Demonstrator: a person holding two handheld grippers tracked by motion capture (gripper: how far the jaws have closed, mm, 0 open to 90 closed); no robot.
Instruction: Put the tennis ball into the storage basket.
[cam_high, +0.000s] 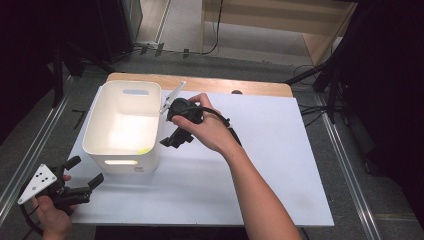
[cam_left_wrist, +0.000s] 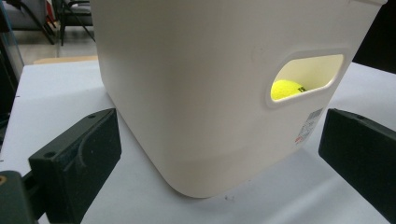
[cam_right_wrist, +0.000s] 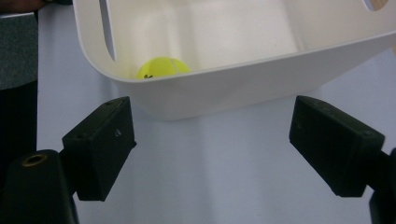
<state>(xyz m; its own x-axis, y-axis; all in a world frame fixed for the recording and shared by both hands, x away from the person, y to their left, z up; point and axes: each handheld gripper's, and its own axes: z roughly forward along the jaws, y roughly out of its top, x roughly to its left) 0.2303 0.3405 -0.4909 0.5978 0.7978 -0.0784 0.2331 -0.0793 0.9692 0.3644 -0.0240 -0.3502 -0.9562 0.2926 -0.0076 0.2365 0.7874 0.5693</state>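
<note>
Beside the white bin (cam_high: 122, 125) at frame centre, the empty, half-open right gripper (cam_high: 172, 139) could be knocked against its wall.

Both forearms are bare, with no sleeve in the high view. The left tongs (cam_high: 84, 172) are black, with two stubby prongs and a grey three-cornered plate on top dotted with dark spots. The right tongs (cam_high: 171, 141) are black too, rounded at the body, and a black cable trails from them along the forearm. Their jaws are blocky matt-black pads (cam_right_wrist: 100, 144) with small screw holes; a brass-coloured insert sits in the mount below.
</note>
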